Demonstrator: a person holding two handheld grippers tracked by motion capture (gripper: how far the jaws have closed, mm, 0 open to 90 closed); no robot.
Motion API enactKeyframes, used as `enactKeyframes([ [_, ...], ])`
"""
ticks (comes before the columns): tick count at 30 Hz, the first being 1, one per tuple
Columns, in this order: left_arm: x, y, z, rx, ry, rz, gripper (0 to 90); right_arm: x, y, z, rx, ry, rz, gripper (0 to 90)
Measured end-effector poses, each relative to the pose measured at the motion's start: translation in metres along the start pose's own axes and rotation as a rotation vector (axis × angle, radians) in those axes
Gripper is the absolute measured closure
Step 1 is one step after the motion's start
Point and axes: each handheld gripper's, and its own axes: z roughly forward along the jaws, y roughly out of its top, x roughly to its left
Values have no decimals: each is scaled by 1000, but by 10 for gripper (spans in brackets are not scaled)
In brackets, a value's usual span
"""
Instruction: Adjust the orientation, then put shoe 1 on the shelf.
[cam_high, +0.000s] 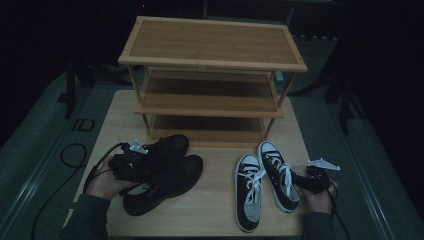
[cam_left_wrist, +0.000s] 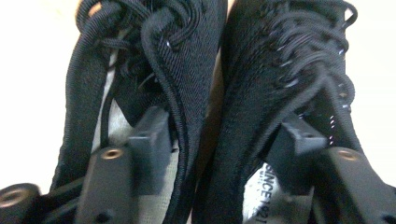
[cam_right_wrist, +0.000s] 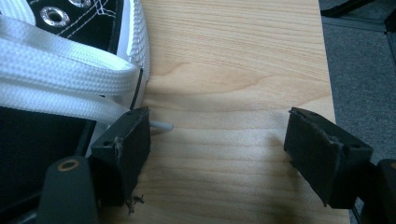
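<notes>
- My L gripper (cam_high: 131, 162) sat over the black shoes (cam_high: 162, 175), at the table's (cam_high: 215, 200) front-left, just in front of the rack (cam_high: 212, 70).
- Black shoes: all-black pair, woven uppers, black laces, dark soles; side by side, touching, toes angled up-right toward the rack. Pale insole w/ printed lettering showed in the L gripper view.
- L jaws stood wide, released: one pad (cam_left_wrist: 149, 144) inside one shoe's opening, the other pad (cam_left_wrist: 294, 147) inside the other's, w/ the two adjoining collar walls between them. Pads didn't press on the walls as far as I could see.
- My L hand (cam_high: 102, 182) held that gripper from the near-left edge, cable trailing off the table.
- R gripper (cam_high: 310, 180) at the front-right, just beside the sneakers (cam_high: 265, 182): black canvas, white rubber toe caps + soles, white stitching, metal eyelets, flat white laces.
- R jaws spread, nothing gripped; bare wood between them. One pad (cam_right_wrist: 123, 149) lay against the near sneaker's side, by a lace tip; other pad (cam_right_wrist: 322, 154) near the table edge.
- Sneakers lay parallel, toes toward the rack, well apart from the black pair.
</notes>
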Motion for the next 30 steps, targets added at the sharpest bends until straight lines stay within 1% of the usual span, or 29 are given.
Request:
enactKeyframes([
  [1,1,1,1,10,-13,1,491,0,0,0,0,0,0,225],
  [2,3,2,3,15,-30,0,546,0,0,0,0,0,0,224],
  [3,5,4,4,26,-58,2,589,0,0,0,0,0,0,224],
  [4,5,4,4,26,-58,2,625,0,0,0,0,0,0,224],
  [5,6,4,4,33,-66,8,625,0,0,0,0,0,0,224],
  [6,6,5,4,39,-73,12,669,0,0,0,0,0,0,224],
  [8,7,5,4,48,-73,27,753,0,0,0,1,0,1,224],
  [9,7,6,4,49,-62,36,839,0,0,0,0,0,0,225],
  [13,9,6,3,41,-64,39,853,0,0,0,1,0,1,224],
  [17,10,4,2,22,-62,22,856,0,0,0,1,0,1,224],
  [19,9,4,1,11,-54,14,857,0,0,0,0,0,0,224],
  [22,8,5,1,12,-52,9,857,0,0,0,1,0,2,224],
  [23,8,6,1,10,-50,1,857,0,0,0,0,0,0,224],
  [27,5,7,-1,1,-39,-4,857,0,0,0,0,0,0,225],
  [30,5,8,-4,-3,-39,-6,857,0,0,0,1,0,2,224],
])
